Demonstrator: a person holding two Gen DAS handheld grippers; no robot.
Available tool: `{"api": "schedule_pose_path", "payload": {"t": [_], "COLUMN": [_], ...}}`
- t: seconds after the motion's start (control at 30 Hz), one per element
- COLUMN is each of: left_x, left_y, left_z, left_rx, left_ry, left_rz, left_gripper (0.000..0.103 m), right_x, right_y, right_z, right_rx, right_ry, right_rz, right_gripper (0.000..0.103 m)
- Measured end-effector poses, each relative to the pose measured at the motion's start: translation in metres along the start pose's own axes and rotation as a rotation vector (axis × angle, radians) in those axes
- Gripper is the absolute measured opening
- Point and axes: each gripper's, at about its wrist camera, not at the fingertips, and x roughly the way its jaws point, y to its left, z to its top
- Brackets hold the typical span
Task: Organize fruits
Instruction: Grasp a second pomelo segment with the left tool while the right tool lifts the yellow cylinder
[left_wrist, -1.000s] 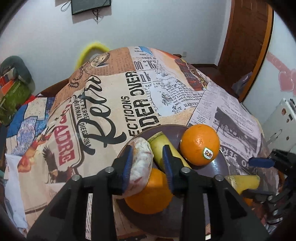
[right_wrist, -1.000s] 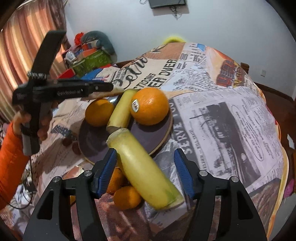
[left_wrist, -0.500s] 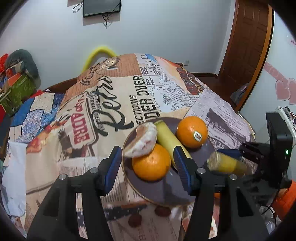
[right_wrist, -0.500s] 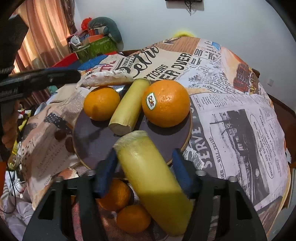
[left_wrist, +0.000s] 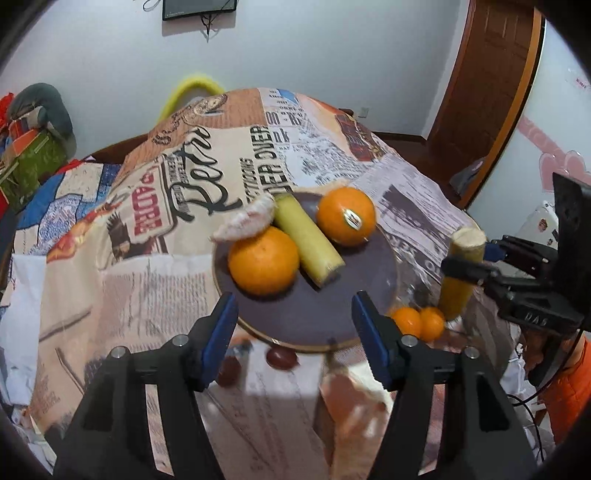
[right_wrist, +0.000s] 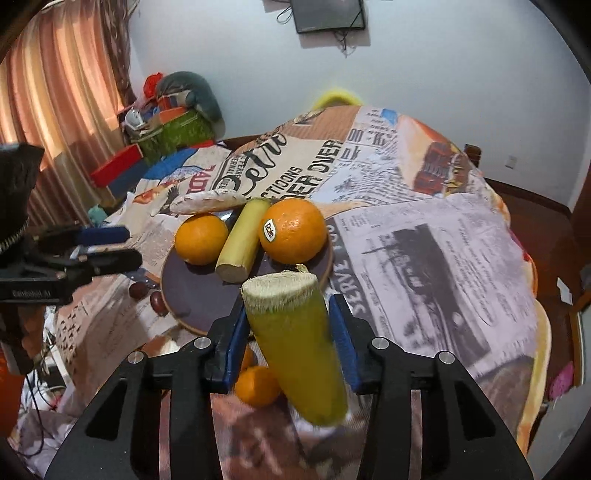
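A dark round plate on the newspaper-print cloth holds two oranges, a yellow-green cane piece and a peeled pomelo segment at its far rim. My left gripper is open and empty, just in front of the plate. My right gripper is shut on a second yellow-green cane piece, held tilted above the cloth at the plate's right edge; it also shows in the left wrist view. Two small tangerines lie under it.
Two dark red fruits lie on the cloth by the plate's near rim. A pile of boxes and bags stands beside the table at the back left. A wooden door is at the right.
My left gripper let go of the pomelo segment on the plate, opened wide and pulled back. My right gripper closed on the cane piece and lifted it, tilting it upright.
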Motion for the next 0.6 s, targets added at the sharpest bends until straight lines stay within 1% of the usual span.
{"api": "schedule_pose_path", "payload": {"t": [0.17,0.33,0.6], "left_x": [0.003,0.013,0.025], "left_y": [-0.015,-0.027,-0.041], "left_z": [-0.02,-0.039,-0.064], "left_rx": [-0.004,-0.02,-0.024], "left_ry": [0.053,0.118,0.203], "left_rz": [-0.01,-0.026,-0.058], "left_gripper": [0.065,0.065,0.065], "right_x": [-0.01,-0.014,-0.016], "right_y": [-0.004,-0.005,-0.012], "right_z": [-0.008,-0.014,-0.018], "right_rx": [0.037,0.057,0.094], "right_ry": [-0.019,-0.036,-0.05], "right_rz": [-0.007,-0.016,-0.005], "right_gripper": [0.039,0.039,0.039]}}
